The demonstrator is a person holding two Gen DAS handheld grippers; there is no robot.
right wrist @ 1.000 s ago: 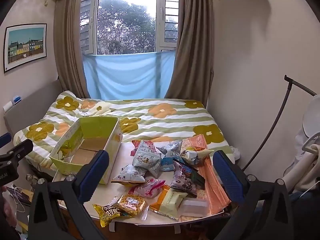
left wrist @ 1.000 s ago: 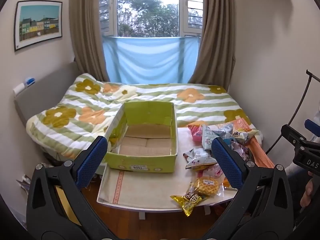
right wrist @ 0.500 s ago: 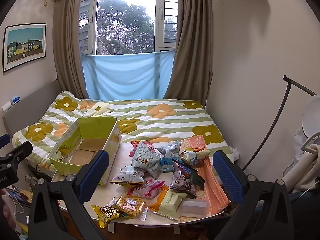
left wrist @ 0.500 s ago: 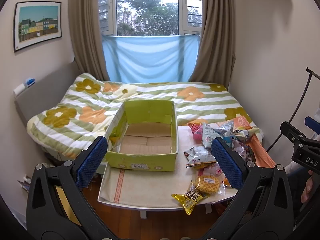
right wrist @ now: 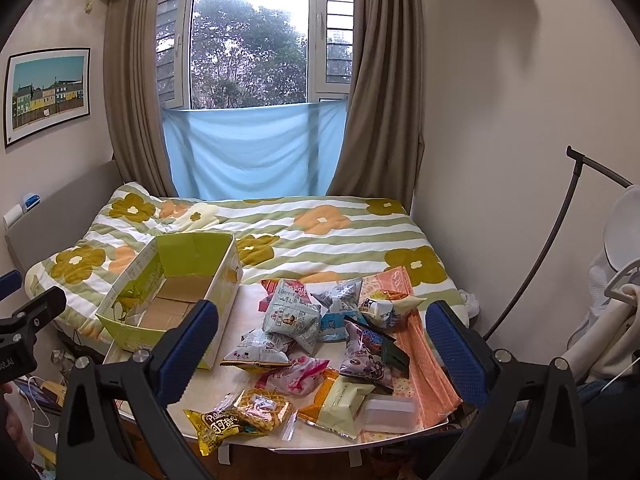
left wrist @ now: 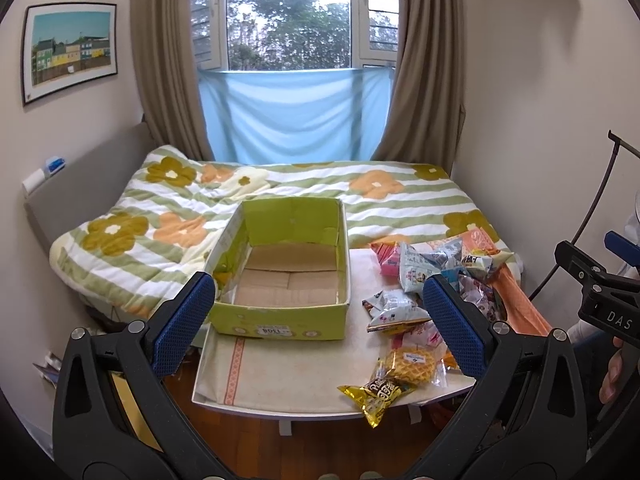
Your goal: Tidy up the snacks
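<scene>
While your left tongs and right tongs hung spread and empty, the yellow packet at lower left overhung the table, liable to slide off if nudged.

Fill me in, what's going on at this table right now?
Snack sorting hasn't really begun. The green box sits empty on the table, with the snack packets piled loose beside it. Both the left gripper and right gripper hover open above the table, holding nothing.

Both wrist views face the window from above, sharing the table and bed.
</scene>
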